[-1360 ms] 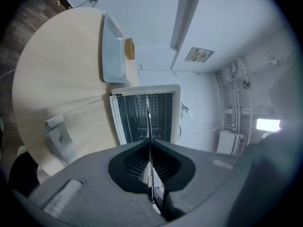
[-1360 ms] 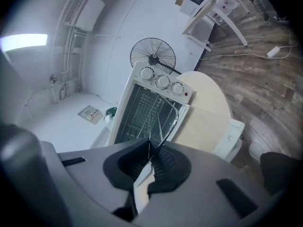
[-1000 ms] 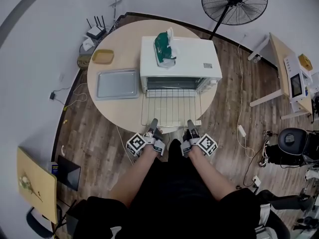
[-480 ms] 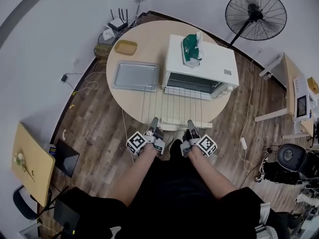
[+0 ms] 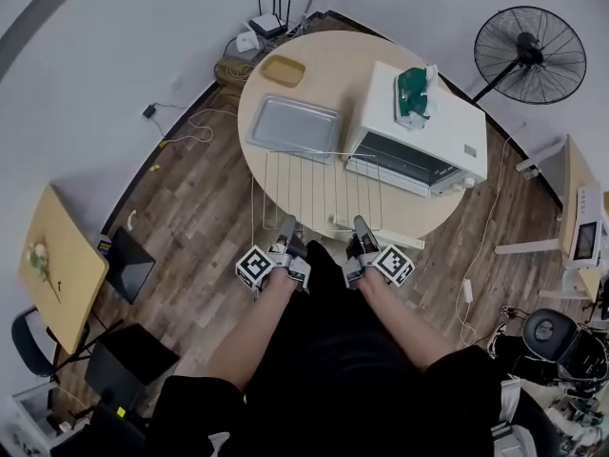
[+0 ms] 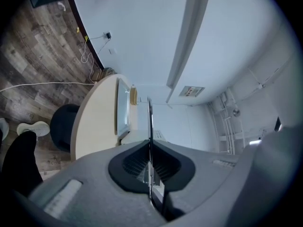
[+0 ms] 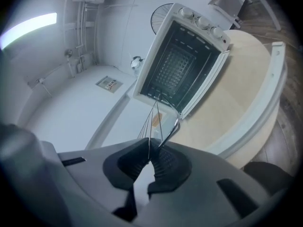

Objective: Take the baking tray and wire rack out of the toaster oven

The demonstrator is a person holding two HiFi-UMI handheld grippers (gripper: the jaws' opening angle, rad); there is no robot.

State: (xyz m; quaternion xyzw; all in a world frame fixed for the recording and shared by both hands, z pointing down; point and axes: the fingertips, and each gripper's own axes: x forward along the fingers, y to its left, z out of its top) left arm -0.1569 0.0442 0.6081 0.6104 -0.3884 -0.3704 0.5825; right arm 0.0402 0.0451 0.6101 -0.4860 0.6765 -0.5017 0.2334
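The wire rack [image 5: 319, 190] hangs level over the round table's near edge, clear of the white toaster oven [image 5: 419, 131], whose door [image 5: 404, 174] hangs open. My left gripper [image 5: 286, 228] is shut on the rack's near left edge and my right gripper [image 5: 363, 229] is shut on its near right edge. In the left gripper view the rack [image 6: 150, 126] shows edge-on between the pads. The right gripper view shows the rack's wires [image 7: 156, 119] running toward the empty oven cavity [image 7: 177, 70]. The grey baking tray [image 5: 293, 129] lies flat on the table [image 5: 328, 69], left of the oven.
A small yellow dish [image 5: 284, 70] sits at the table's far left. A green and white object [image 5: 414, 89] lies on the oven top. A standing fan [image 5: 528, 50] is at the right, a router and cables [image 5: 269, 27] behind the table, a wooden side table [image 5: 48, 274] at the left.
The rack has come fully out of the oven and swung left with both grippers, from in front of the oven door to the table space beside the baking tray.
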